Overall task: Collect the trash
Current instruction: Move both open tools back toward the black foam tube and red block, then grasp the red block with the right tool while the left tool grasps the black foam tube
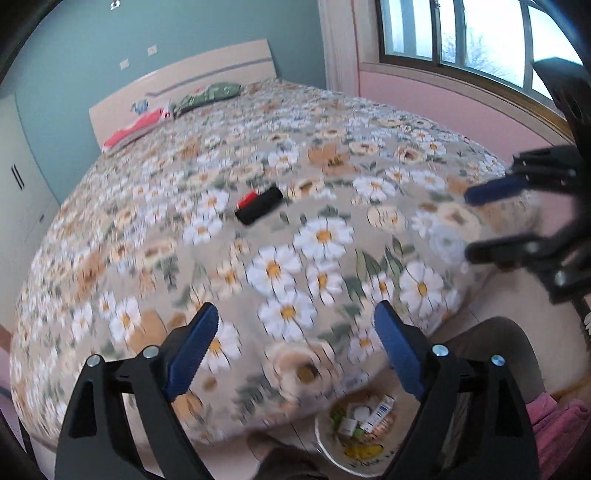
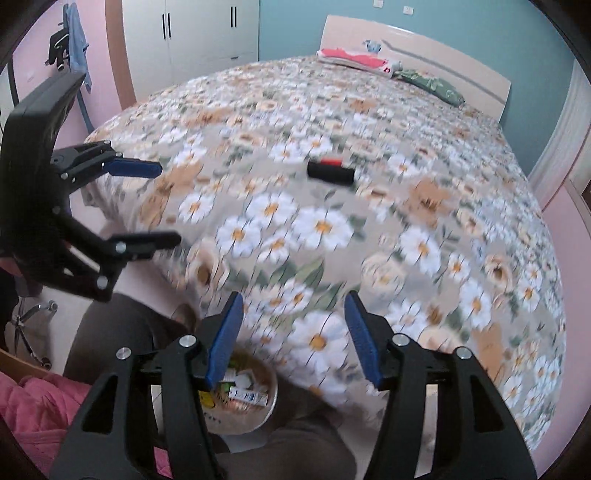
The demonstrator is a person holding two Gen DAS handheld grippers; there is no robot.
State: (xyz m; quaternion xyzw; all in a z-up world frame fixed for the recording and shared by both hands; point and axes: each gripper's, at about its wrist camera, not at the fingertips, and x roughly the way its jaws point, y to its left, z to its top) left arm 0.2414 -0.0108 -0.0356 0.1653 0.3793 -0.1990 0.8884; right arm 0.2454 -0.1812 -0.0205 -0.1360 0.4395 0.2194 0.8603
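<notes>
A black and red cylinder-like item point(image 1: 258, 204) lies on the flowered bedspread point(image 1: 184, 258), mid-bed; it also shows in the right wrist view point(image 2: 331, 171). A round bin point(image 1: 354, 443) with several pieces of trash stands on the floor at the bed's foot, also in the right wrist view point(image 2: 255, 398). My left gripper point(image 1: 295, 350) is open and empty above the bed's foot edge; it also shows in the right wrist view point(image 2: 166, 205). My right gripper point(image 2: 293, 332) is open and empty beside it, seen from the left wrist view point(image 1: 469, 225).
Red point(image 2: 351, 57) and green point(image 2: 432, 85) pillows lie at the headboard. A white wardrobe point(image 2: 192, 29) stands beyond the bed. A window point(image 1: 461, 33) is on the right wall. My legs point(image 2: 110, 339) and a pink cloth point(image 2: 33, 413) are by the bin.
</notes>
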